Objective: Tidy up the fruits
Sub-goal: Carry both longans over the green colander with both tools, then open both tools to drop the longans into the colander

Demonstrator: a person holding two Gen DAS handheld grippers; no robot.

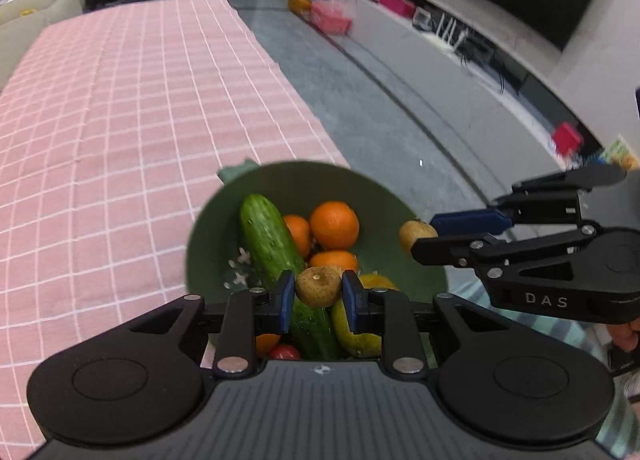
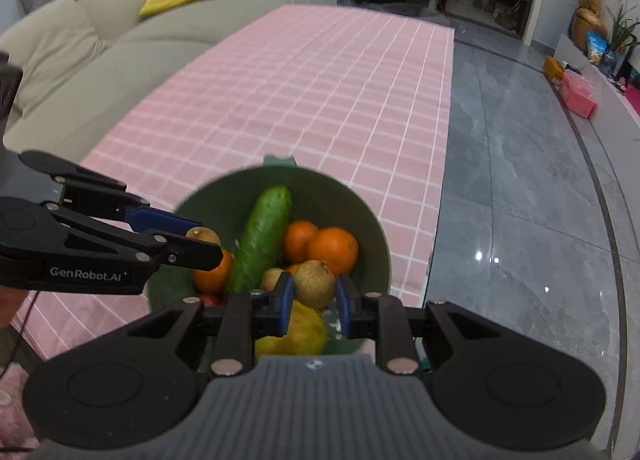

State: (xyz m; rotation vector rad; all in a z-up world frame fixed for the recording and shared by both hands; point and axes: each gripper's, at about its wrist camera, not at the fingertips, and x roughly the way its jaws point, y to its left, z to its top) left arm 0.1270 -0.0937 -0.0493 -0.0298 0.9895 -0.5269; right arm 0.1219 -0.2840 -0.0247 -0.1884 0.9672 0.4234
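left gripper (image 1: pixel 319 294): fingers pinch a small brown fruit (image 1: pixel 318 286) | right gripper (image 2: pixel 314 292): fingers pinch another brown fruit (image 2: pixel 315 284) | both above green bowl (image 2: pixel 376 227); cucumber (image 2: pixel 262 238), oranges (image 2: pixel 332 250) inside

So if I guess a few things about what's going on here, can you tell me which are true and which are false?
1. Each gripper holds a small brown fruit. True: the left gripper and the right gripper are each shut on one.
2. The bowl is red. False: it is green.
3. A cucumber lies in the bowl. True.
4. The tablecloth is plain blue. False: it is pink with white checks.
5. The bowl holds only oranges. False: it also has the cucumber and other fruit.
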